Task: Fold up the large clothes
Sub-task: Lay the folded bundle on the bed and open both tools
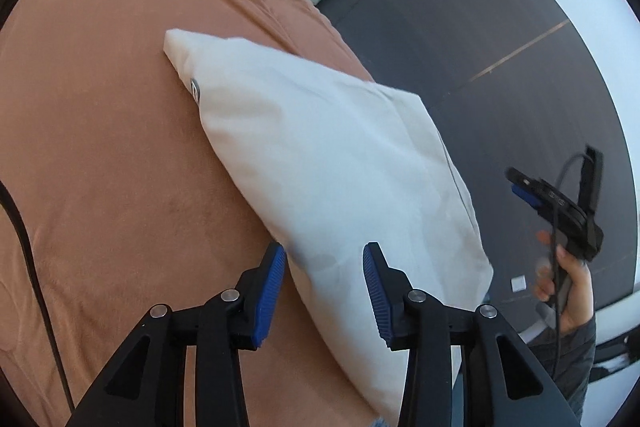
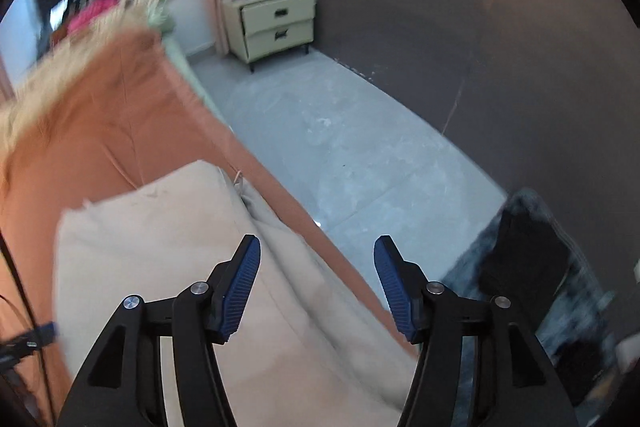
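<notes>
The folded cream garment is lying on the bed's orange cover, along the edge nearest the grey floor. The left tongs are hanging over its near corner, jaws apart, gripping nothing. The right tongs are standing wider open, empty, over the garment's edge. A pale nightstand is standing beyond.

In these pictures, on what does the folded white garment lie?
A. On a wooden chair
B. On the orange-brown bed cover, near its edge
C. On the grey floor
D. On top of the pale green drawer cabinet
B: the left wrist view shows the folded white garment lying flat on the orange-brown bed cover, close to the edge beside the floor.
</notes>
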Available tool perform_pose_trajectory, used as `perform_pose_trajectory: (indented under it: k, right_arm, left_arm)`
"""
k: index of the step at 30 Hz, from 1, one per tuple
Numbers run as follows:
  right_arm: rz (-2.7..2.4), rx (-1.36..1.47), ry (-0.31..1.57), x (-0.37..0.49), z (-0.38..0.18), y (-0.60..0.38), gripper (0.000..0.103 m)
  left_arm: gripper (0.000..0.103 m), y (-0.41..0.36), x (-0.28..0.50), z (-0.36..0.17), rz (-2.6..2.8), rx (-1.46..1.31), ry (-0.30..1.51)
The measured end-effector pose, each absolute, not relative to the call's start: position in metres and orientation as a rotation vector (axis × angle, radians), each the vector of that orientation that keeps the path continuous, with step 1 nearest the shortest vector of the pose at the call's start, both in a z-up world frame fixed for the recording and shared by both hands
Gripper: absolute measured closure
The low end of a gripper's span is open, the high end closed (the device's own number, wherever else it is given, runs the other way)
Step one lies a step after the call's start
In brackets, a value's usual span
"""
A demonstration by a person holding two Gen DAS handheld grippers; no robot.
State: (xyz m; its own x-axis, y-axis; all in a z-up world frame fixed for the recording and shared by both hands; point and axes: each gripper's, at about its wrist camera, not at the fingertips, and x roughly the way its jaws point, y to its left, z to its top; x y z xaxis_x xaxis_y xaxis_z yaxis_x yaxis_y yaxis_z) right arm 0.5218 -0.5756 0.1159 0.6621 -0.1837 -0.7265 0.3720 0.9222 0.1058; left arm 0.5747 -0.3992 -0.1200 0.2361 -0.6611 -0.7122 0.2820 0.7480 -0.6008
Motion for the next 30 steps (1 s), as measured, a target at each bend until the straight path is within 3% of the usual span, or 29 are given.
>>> perform_pose_trajectory:
  k: [7,16,18,21,30]
  right_arm:
    - [-0.253,0.574,0.756,0.412,0.068,-0.599,0.046]
    - [-0.173,0.825,0.745,0.346,0.006,-0.631,0.046]
    - [-0.137,0.828,0.729,0.359,0.004,-0.637,0.082]
    - [-0.136,0.822,0.704,0.371,0.005,-0.652,0.095]
    - [-0.238,0.800,0.696,0.390,0.014,-0.688,0.096]
  left_arm:
    - [0.061,-0.422,0.556,-0.131,-0.703,-0.318,1.194]
    - [0.061,-0.440,0.571,-0.141,-0.748,-0.312,1.227]
    - [0.061,-0.449,0.574,-0.142,-0.758,-0.299,1.230]
    - [0.061,-0.455,0.575,-0.140,-0.762,-0.302,1.228]
    - [0.061,-0.459,0.566,-0.125,-0.748,-0.248,1.218]
